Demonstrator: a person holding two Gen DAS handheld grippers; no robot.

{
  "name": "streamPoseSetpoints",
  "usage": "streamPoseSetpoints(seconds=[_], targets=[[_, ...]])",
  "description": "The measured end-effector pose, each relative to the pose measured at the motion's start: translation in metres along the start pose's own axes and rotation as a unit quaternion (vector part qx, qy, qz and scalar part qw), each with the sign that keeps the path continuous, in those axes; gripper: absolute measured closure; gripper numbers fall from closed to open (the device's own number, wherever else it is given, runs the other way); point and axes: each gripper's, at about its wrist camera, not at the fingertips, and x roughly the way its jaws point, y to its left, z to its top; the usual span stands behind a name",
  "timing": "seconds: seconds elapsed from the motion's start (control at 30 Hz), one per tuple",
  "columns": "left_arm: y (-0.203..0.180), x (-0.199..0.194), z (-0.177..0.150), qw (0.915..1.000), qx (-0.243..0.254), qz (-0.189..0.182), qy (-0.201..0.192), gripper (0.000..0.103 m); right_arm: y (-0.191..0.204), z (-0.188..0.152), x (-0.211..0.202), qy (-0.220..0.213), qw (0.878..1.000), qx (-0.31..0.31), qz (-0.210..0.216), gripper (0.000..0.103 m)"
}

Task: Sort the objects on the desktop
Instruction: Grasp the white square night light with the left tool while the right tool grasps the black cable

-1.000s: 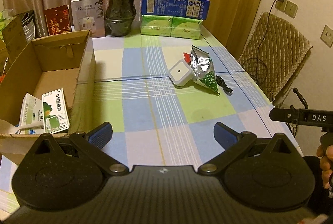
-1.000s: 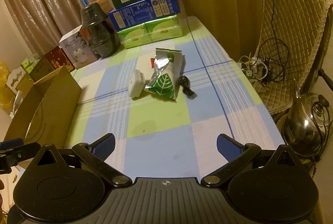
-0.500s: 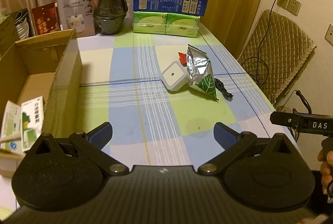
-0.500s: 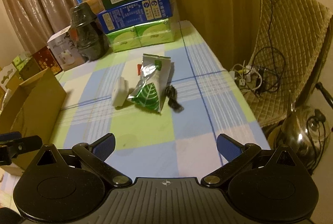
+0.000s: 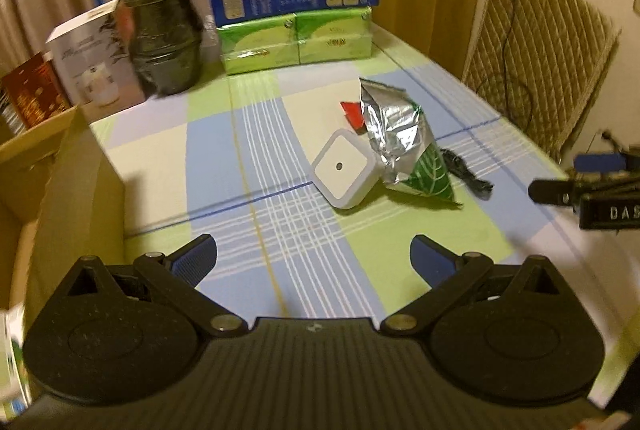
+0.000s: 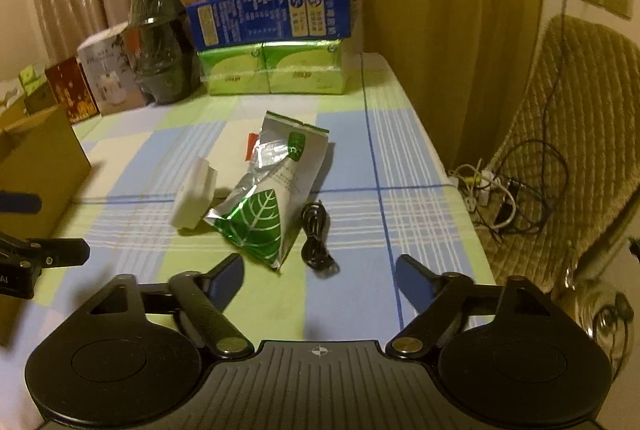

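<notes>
A white square device (image 5: 344, 170) lies mid-table against a silver foil bag with a green leaf (image 5: 408, 150). A small red item (image 5: 352, 112) peeks out behind the bag and a black coiled cable (image 5: 466, 170) lies to its right. In the right wrist view the device (image 6: 194, 198), the bag (image 6: 272, 190) and the cable (image 6: 316, 236) lie just ahead. My left gripper (image 5: 314, 256) is open and empty above the table, short of the device. My right gripper (image 6: 320, 274) is open and empty, close to the bag's near corner and the cable.
An open cardboard box (image 5: 76, 186) stands at the table's left edge. Stacked green and blue boxes (image 5: 294, 6), a dark wrapped pot (image 5: 166, 26) and a white carton (image 5: 92, 62) line the far end. A padded chair (image 6: 576, 134) and floor cables (image 6: 500, 198) are right of the table.
Both grippers have moved forward and lower toward the objects in the middle of the table. The right gripper's fingers stand slightly closer together. The objects have not moved.
</notes>
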Motion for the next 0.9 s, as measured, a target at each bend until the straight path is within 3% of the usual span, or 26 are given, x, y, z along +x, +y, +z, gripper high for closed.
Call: streamPoseSetpoints(seconds=[0.07,0.3,0.57,0.77,0.9], targets=[[-0.001,0.015,0.004,0.9996,0.024,-0.006,0.015,0.009,0.000,0.001,0.014,0.005,1.000,-0.009,-0.002,0.035],[-0.008,0.050,0.023,0.9959,0.081,-0.024,0.030,0.014,0.001,0.003,0.051,0.001,1.000,-0.030,-0.002,0.048],[-0.009,0.095,0.041,0.9870,0.151,-0.029,0.047,0.025,0.002,0.000,0.078,0.008,0.999,-0.038,0.002,0.055],[0.000,0.124,0.045,0.9817,0.166,-0.078,0.051,0.025,0.006,0.002,0.094,0.012,0.999,-0.051,0.009,0.060],[-0.001,0.138,0.046,0.9773,0.186,-0.087,0.052,0.025,0.008,0.002,0.101,0.021,0.998,-0.057,0.005,0.067]])
